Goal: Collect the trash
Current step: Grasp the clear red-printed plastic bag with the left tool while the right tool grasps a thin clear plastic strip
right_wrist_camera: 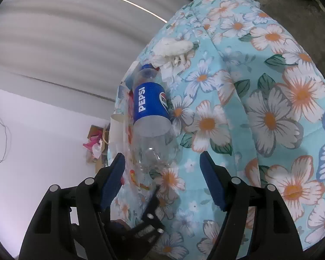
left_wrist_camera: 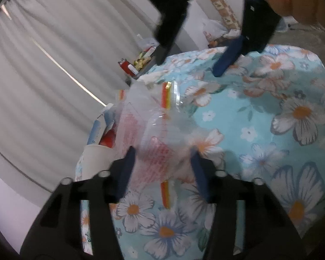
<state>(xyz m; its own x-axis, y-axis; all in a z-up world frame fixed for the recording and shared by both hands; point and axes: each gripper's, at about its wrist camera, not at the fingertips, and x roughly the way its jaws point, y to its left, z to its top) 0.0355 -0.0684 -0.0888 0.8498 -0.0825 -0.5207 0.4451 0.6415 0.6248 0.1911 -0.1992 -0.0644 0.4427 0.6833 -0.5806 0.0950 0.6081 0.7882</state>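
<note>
The empty Pepsi bottle (right_wrist_camera: 150, 117) lies on its side near the left edge of the flowered tabletop (right_wrist_camera: 270, 112), cap toward a crumpled white tissue (right_wrist_camera: 173, 49) just beyond it. The right gripper (right_wrist_camera: 162, 162) has its fingers spread around the bottle's clear base, not visibly touching. The left gripper (left_wrist_camera: 161, 156) straddles a blurred clear plastic wrapper (left_wrist_camera: 160, 125); whether it pinches is unclear. Open cloth lies right of the bottle.

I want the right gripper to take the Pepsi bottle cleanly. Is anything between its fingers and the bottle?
Nothing visible. The right gripper stands open around the base end of the Pepsi bottle, which lies on the floral cloth. The crumpled tissue lies beyond the cap end.
</note>
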